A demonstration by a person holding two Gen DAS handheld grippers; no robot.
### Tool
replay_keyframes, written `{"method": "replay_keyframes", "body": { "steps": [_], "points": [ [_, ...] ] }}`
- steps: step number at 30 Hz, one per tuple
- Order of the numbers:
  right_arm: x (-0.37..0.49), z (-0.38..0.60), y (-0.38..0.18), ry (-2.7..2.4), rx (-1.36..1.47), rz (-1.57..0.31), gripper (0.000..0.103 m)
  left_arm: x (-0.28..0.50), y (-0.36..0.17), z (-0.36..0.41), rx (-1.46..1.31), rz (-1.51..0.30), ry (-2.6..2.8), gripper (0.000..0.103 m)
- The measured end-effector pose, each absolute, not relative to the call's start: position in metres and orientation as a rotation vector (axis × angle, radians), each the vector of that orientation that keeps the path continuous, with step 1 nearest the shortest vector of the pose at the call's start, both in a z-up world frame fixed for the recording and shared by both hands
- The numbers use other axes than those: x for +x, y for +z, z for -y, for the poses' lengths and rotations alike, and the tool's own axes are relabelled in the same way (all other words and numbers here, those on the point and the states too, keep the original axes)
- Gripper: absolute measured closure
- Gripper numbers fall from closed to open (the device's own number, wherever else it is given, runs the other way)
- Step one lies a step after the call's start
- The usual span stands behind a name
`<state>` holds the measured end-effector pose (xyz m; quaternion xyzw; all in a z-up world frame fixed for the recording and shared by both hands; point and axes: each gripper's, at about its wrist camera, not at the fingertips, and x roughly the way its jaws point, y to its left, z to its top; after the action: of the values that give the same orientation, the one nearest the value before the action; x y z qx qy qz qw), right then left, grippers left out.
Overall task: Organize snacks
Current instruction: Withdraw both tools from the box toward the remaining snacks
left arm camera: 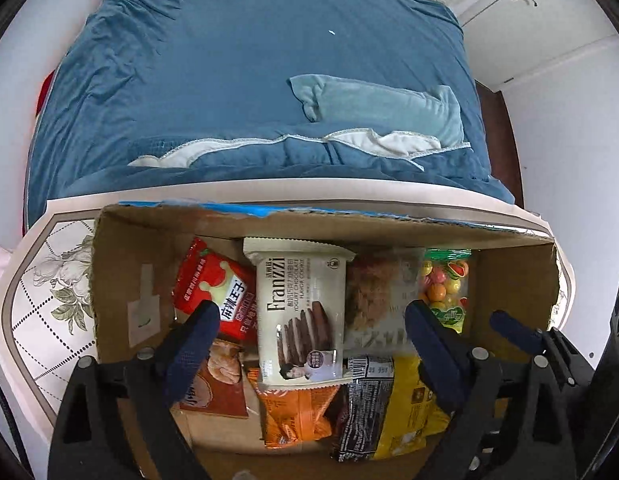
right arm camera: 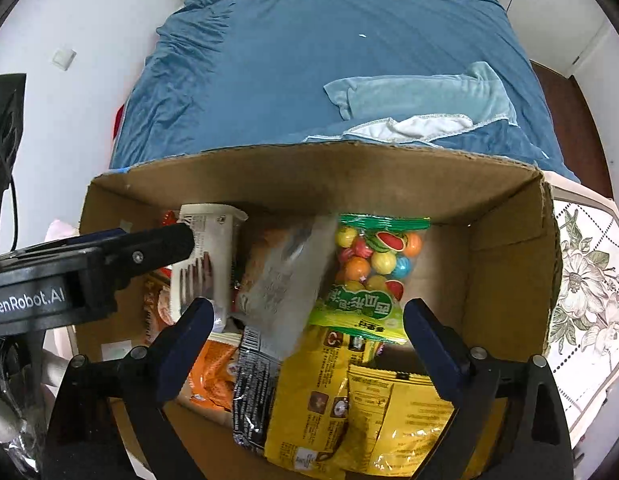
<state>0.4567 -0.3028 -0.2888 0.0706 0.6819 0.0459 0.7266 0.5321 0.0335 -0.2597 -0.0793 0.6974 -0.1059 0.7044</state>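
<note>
2 grippers found over 1 open cardboard box (left arm camera: 121, 264) of snacks, set on a floral-patterned table top (left arm camera: 49, 300) against a bed with a blue cover (left arm camera: 249, 80).

Left gripper (left arm camera: 311, 322): fingers spread wide, nothing between the pads, poised above the box interior. Seen again from the right wrist camera as a dark arm entering from the left (right arm camera: 187, 240), tip near the cream packet.

Box contents, left to right in the left wrist view:
- Red packet (left arm camera: 209, 280) with white Chinese lettering, leaning near the left wall, partly hidden behind the left finger.
- Brown packet (left arm camera: 225, 380) below it, lying flat.
- Cream Franzzi cookie packet (left arm camera: 301, 312), lengthwise at centre, overlapping its neighbours.
- Orange packet (left arm camera: 297, 416) under the lower end of the Franzzi packet.
- Clear bag of pale brown snack (left arm camera: 373, 296) just right of the Franzzi packet.
- Black packet (left arm camera: 365, 404) below, touching the yellow bag (left arm camera: 413, 404).
- Green-topped bag of coloured fruit-shaped candies (left arm camera: 445, 288) beside the right part of the back wall.

Right gripper (right arm camera: 309, 328): fingers likewise held apart, gripping nothing, positioned above the candy bag and yellow bag. Right portion of the box floor bare cardboard beside the candy bag. Pale blue pillow (right arm camera: 421, 92) noted on the bed beyond.
</note>
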Motion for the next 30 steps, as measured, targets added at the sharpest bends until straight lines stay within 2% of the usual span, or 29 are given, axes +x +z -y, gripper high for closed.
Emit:
{"method": "replay_keyframes", "body": {
  "steps": [9,20,30],
  "points": [
    [0.433,0.303,-0.271,0.062,0.108,-1.456,0.004,0.504,-0.226,-0.034,-0.088,-1.414,-0.196,0.008],
    [0.365,0.307,-0.222,0.019,0.089,-1.333,0.004,0.42,-0.157,-0.041,-0.017,-1.191,-0.117,0.008],
    [0.304,0.301,-0.179,0.021,0.064,-1.258,0.004,0.352,-0.124,-0.034,0.016,-1.11,-0.118,0.008]
  ]
}}
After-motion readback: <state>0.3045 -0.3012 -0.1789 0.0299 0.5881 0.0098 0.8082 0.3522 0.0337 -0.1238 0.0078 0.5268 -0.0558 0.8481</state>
